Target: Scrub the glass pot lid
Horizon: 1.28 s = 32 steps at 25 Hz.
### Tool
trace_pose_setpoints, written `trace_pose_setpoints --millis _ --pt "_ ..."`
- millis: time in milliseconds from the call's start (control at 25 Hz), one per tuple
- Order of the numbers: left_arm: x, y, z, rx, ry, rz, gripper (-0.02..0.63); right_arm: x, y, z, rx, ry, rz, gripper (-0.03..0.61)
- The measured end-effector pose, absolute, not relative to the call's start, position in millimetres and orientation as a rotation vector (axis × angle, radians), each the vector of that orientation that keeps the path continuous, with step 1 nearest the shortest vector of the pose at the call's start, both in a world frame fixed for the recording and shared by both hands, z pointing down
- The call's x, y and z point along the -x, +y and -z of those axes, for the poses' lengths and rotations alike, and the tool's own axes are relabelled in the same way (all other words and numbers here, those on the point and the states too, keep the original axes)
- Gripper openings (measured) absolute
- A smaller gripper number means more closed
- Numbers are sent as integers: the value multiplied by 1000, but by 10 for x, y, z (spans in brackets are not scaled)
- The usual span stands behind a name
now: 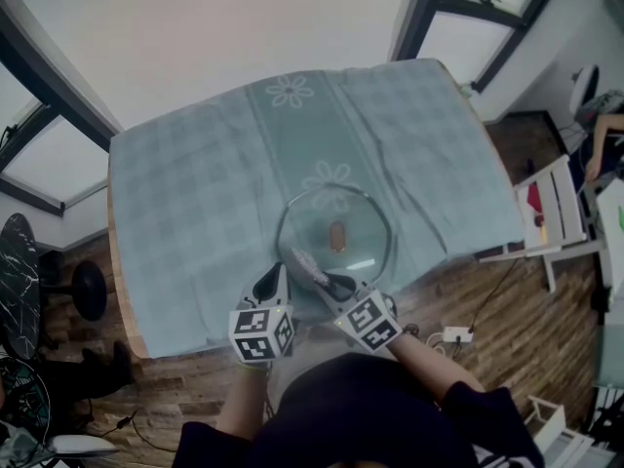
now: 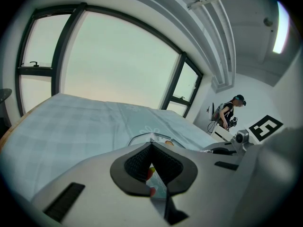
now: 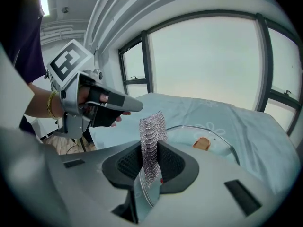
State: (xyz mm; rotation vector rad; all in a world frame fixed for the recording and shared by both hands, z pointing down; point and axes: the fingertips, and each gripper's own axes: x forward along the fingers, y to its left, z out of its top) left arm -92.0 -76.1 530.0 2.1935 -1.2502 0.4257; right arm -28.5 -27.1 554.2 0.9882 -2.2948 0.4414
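- Head view, tabletop point(image 1: 115, 291): a checked blue-green cloth point(image 1: 185, 213) with flower prints is spread over it. The wooden edge is left bare on the near-left side.
- Glass pot lid point(image 1: 334, 213): laid flat on the cloth, nearer the person's edge than the far one, with a brown knob point(image 1: 337, 234) at its centre.
- Left gripper point(image 1: 277, 279): set at the lid's near-left rim. In the left gripper view its fingers point(image 2: 137, 162) are seen closed together, with the rim rising just beyond their tips. Whether the rim is pinched between them cannot be told.
- Right gripper point(image 1: 327, 283): placed at the lid's near rim, just beside the left one. Its fingers point(image 3: 173, 164) are clamped on a strip of steel mesh scrubber point(image 3: 152, 131), which stands up out of them.
- Contact between scrubber and glass: not shown clearly in any view.
- Stage, as judged: the scrubber is poised at the rim, and most of the glass is yet to be covered.
- Risk, lid sliding: if the rim is not truly held, the lid could be pushed across the cloth by a stroke, or off the near edge.
- Risk, cloth: it could be dragged and bunched under the lid by sideways force.
- Risk, scrubber: only a narrow part is gripped, so it could be folded over or pulled free under pressure.
- Risk, glass: the rim could be tipped up by a hard press near the edge, or scratched by the steel mesh.
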Motion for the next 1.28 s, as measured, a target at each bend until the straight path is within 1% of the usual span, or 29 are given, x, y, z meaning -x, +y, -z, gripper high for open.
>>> trace_pose_setpoints --millis 560,1280 --pt "577 -945 -5369 -2179 -1240 -456 -5 -334 -702 -5307 -1133 -2300 -447 75" --pt "178 -1226 -5468 -2145 -1250 -480 -5 -964 -1211 -5452 -1155 -2227 -419 75"
